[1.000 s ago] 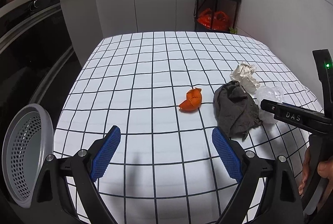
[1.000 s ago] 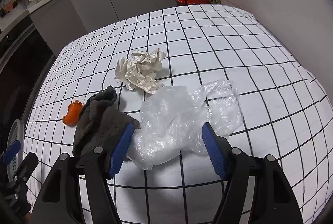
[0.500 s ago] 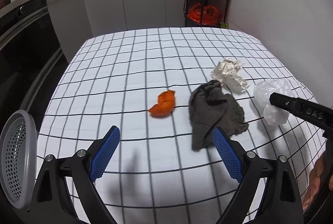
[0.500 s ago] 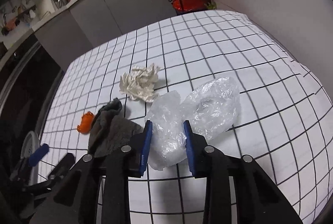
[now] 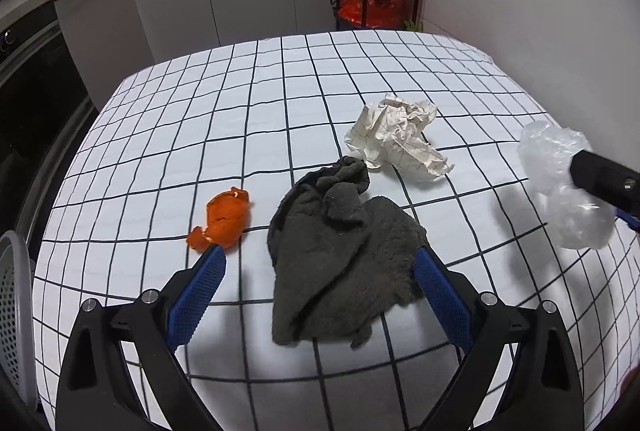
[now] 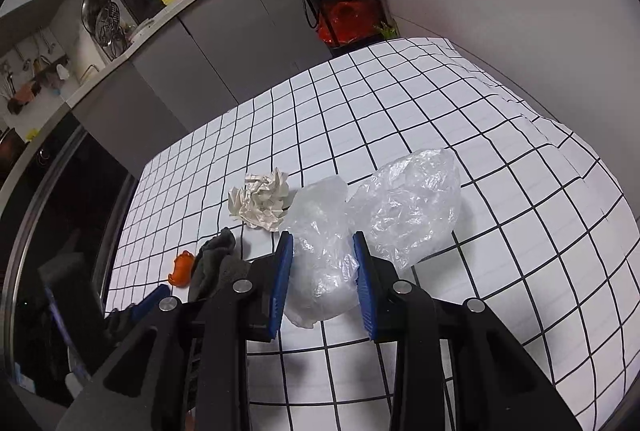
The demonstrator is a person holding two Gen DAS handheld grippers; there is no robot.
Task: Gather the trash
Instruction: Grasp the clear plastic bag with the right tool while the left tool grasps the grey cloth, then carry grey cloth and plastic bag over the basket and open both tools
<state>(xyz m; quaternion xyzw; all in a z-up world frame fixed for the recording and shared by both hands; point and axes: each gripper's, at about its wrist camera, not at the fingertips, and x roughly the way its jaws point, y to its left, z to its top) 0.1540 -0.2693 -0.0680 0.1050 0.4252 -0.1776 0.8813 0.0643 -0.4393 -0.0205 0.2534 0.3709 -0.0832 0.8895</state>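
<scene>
Nearest in the right wrist view, the right gripper (image 6: 323, 251) is seen clamped on the crumpled clear plastic bag (image 6: 376, 227), its 2 blue pads pressed into the bag's left lobe while the right lobe bulges free at 1 o'clock. The bag appears raised off the white tablecloth with a black grid (image 6: 480, 135), though contact underneath cannot be ruled out. For the carry to be done well, the squeeze should be kept firm, since thin film slips easily, and the loose lobe should be kept from dragging the crumpled ball of white gridded paper (image 6: 262, 205) lying just beside it at 11 o'clock.

In the left wrist view, the left gripper (image 5: 318, 279) is held wide open and empty, with the rumpled dark grey cloth (image 5: 344, 251) lying between its pads. The curled orange peel (image 5: 226, 219) sits by the left pad at 10 o'clock, and the paper ball lies farther off at 1 o'clock.

Only the left wrist view shows the perforated grey plastic basket (image 5: 14, 315) at 9 o'clock, judged the likely trash receptacle. Only the right wrist view shows the grip itself.
</scene>
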